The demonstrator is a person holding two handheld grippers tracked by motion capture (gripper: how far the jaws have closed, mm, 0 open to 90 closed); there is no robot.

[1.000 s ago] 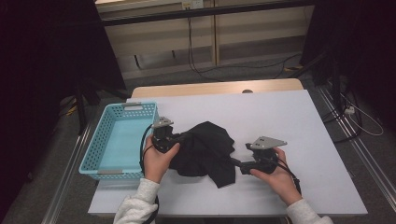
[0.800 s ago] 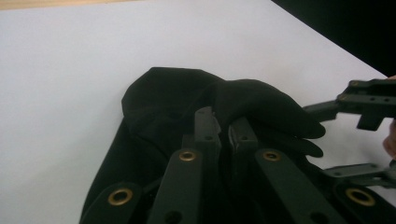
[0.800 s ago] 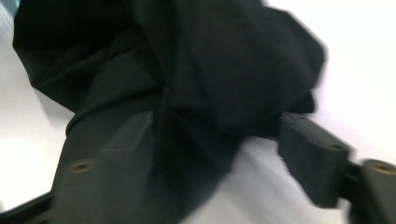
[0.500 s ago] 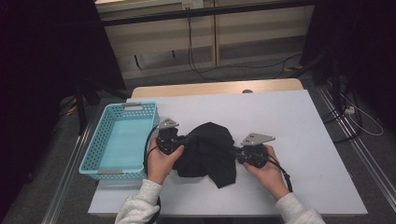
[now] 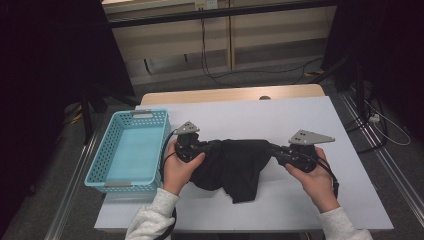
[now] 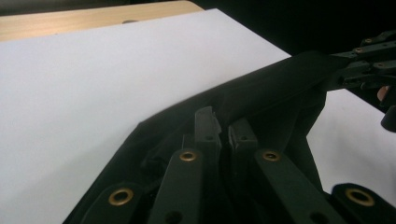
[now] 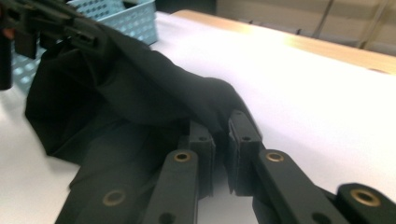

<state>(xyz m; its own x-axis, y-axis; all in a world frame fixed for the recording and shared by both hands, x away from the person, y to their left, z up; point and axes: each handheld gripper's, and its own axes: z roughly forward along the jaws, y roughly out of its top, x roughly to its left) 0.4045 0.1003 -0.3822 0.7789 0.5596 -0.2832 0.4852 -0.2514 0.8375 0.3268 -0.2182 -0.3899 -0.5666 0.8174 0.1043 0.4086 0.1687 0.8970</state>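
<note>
Gripping opposite ends of a black, soft fabric garment [image 5: 235, 167], the two hand-held grippers hold it stretched between them above the white table top [image 5: 280, 120]. The left gripper [image 5: 196, 149] has its jaws closed tight on one bunched end of the cloth, and in the left gripper view the fabric runs taut from its jaws toward the other gripper. The right gripper [image 5: 278, 152] has just been closing its jaws, and they now pinch the other end of the cloth. Below the stretched edge, the rest of the garment hangs in loose folds onto the table. Beyond the left gripper, away from the cloth, stands a light blue perforated plastic basket [image 5: 102, 162].
</note>
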